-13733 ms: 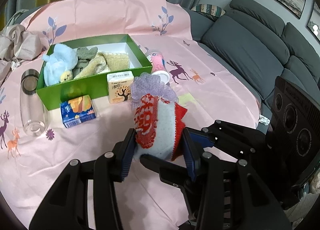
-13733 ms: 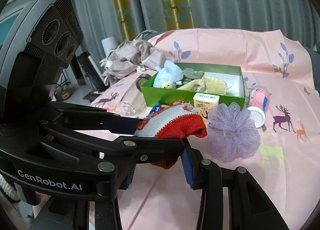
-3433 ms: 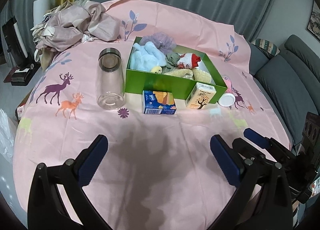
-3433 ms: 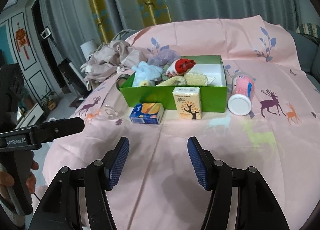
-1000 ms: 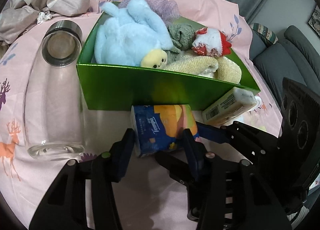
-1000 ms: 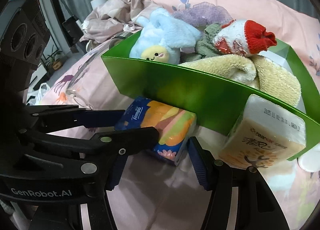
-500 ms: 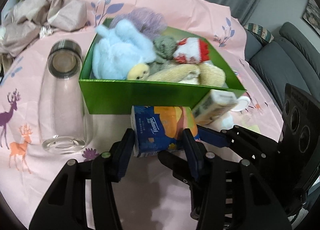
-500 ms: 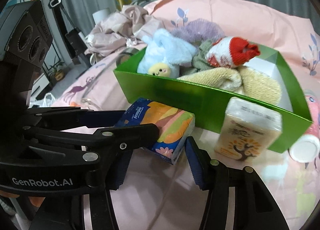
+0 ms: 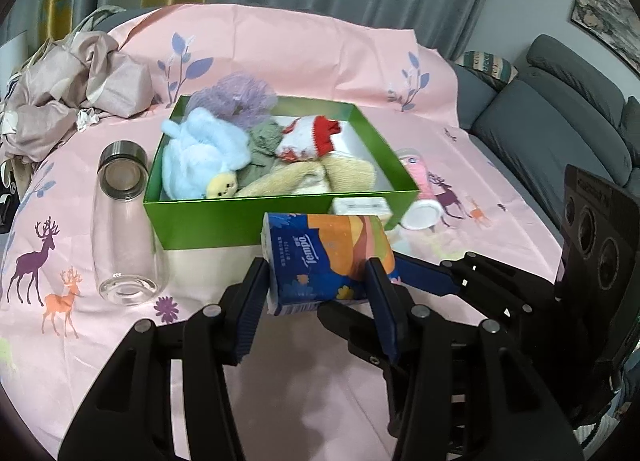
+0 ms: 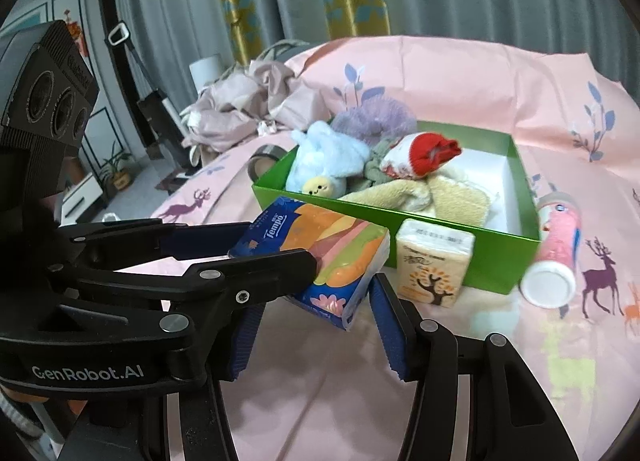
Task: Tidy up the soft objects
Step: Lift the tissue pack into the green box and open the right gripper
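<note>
A blue and orange tissue pack [image 9: 320,257] hangs above the pink tablecloth, in front of the green box [image 9: 224,221]. My left gripper [image 9: 316,265] is shut on its two sides. My right gripper [image 10: 316,293] comes in from the right, and its pads [image 10: 386,325] press on the same pack [image 10: 316,241]. In the box lie a blue plush [image 9: 200,157], a purple pouf [image 9: 236,97], a red and white sock [image 9: 308,137] and a beige towel [image 9: 320,177]. A beige tissue pack [image 10: 432,265] stands against the box's front wall [image 10: 500,261].
A glass bottle [image 9: 120,217] lies left of the box, a pink bottle [image 10: 556,249] right of it. Crumpled cloth [image 9: 60,101] is heaped at the back left. A grey sofa [image 9: 560,121] stands beyond the table's right edge.
Both grippers have risen and drawn back from the box with the blue tissue pack between them; it now hangs off the cloth. The beige pack stays by the box.
</note>
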`<state>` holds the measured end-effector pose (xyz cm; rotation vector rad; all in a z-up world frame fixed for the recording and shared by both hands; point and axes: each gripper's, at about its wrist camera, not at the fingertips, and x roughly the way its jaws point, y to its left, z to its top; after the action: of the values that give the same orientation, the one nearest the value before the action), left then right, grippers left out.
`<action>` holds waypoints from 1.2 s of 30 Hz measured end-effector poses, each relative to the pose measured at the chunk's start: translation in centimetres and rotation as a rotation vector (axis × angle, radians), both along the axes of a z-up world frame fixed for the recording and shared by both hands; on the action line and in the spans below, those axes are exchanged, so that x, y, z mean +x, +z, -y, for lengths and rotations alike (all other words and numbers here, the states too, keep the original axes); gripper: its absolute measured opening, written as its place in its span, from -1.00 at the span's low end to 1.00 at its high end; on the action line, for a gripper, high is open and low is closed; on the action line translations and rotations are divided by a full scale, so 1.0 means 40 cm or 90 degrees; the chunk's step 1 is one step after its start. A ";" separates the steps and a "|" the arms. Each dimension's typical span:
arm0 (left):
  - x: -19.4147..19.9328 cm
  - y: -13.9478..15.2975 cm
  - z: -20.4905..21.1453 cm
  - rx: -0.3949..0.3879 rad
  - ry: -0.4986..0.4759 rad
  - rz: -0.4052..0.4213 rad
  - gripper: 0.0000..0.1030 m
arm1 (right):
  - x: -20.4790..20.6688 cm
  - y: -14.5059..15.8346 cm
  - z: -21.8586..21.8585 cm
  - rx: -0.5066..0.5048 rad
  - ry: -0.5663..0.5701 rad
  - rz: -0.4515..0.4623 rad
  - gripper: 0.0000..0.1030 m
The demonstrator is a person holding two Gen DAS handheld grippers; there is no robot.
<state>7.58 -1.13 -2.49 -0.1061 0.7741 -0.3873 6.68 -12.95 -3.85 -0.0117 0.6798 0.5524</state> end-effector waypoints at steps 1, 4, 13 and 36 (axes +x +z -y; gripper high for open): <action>-0.005 0.003 0.004 -0.001 -0.002 0.001 -0.08 | -0.007 0.004 0.004 0.001 -0.002 0.002 0.08; -0.017 0.010 0.018 0.000 -0.008 0.003 -0.08 | -0.022 0.012 0.017 0.007 -0.006 0.007 0.08; -0.008 0.036 0.048 0.007 -0.020 0.015 -0.08 | -0.025 0.025 0.051 0.029 -0.018 0.021 0.07; 0.316 0.116 0.004 -0.010 -0.001 0.035 -0.06 | 0.270 0.114 0.015 0.064 -0.047 0.061 0.08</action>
<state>20.20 -1.30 2.15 -0.1093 0.7177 -0.3968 17.48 -13.54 0.70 0.0807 0.5565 0.5112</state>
